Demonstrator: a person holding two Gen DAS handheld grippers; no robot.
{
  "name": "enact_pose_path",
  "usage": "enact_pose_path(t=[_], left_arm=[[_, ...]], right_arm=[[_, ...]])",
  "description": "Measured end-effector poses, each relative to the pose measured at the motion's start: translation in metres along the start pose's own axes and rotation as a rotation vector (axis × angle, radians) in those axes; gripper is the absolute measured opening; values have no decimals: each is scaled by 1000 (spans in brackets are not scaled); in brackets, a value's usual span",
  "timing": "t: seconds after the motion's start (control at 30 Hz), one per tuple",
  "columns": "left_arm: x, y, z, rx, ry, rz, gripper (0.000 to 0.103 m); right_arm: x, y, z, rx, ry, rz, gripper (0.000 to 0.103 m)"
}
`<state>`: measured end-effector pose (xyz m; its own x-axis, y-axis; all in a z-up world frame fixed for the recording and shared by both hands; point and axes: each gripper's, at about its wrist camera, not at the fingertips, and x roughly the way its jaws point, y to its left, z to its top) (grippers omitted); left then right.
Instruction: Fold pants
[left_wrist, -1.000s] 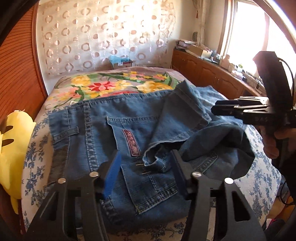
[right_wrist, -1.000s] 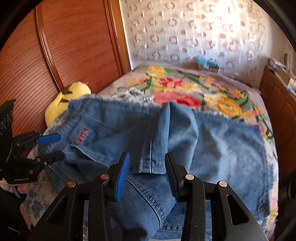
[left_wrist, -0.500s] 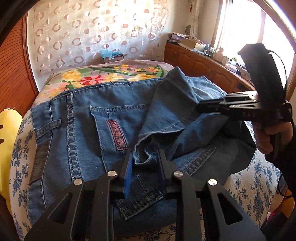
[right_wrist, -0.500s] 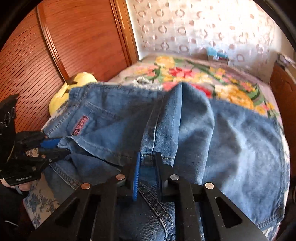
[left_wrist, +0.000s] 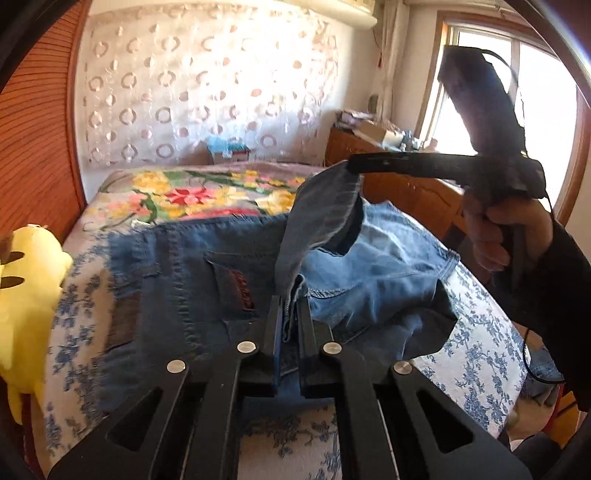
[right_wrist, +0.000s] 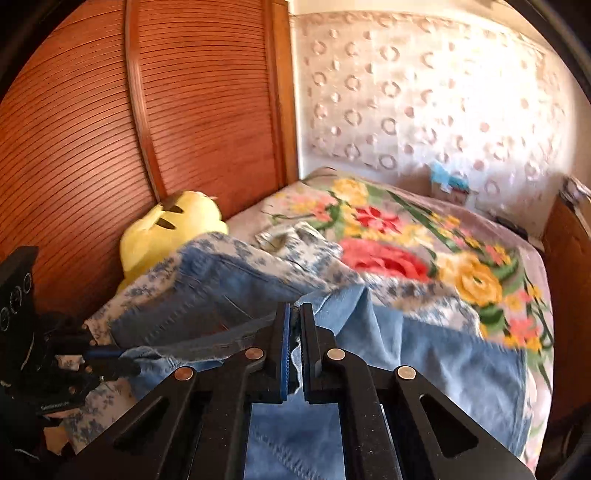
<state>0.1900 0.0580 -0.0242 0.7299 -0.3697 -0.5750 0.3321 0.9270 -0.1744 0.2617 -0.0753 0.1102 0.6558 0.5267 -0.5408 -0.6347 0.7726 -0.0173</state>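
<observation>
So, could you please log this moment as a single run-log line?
stage: fold pants, both hems gripped | left gripper: shut on jeans | right gripper: shut on jeans, hem raised | surface: bed

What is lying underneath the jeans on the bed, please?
A blue-flowered white sheet shows around the jeans, with a bright floral blanket beyond. Whatever lies directly beneath the denim is covered and cannot be seen.
</observation>
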Motion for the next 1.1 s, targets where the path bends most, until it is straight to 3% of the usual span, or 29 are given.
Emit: enact_pose_path(t=[0.4, 0.7, 0.8, 0.93, 1.03, 1.1], left_arm=[[-45, 54, -18, -99, -48, 123, 7], [-41, 86, -42, -152, 17, 180, 7], [-36, 88, -47, -164, 44, 173, 8], [-36, 89, -46, -166, 46, 177, 14], [-39, 89, -43, -162, 38, 189, 27], [-41, 88, -42, -163, 30, 196, 41]], right_arm=[[58, 57, 47, -138, -32, 106, 5], [125, 80, 64, -174, 41, 144, 5], [132, 76, 66, -157, 62, 142, 20], [125, 61, 60, -138, 58, 119, 27], [112, 54, 54, -120, 48, 104, 41], [101, 48, 47, -110, 38, 91, 48]])
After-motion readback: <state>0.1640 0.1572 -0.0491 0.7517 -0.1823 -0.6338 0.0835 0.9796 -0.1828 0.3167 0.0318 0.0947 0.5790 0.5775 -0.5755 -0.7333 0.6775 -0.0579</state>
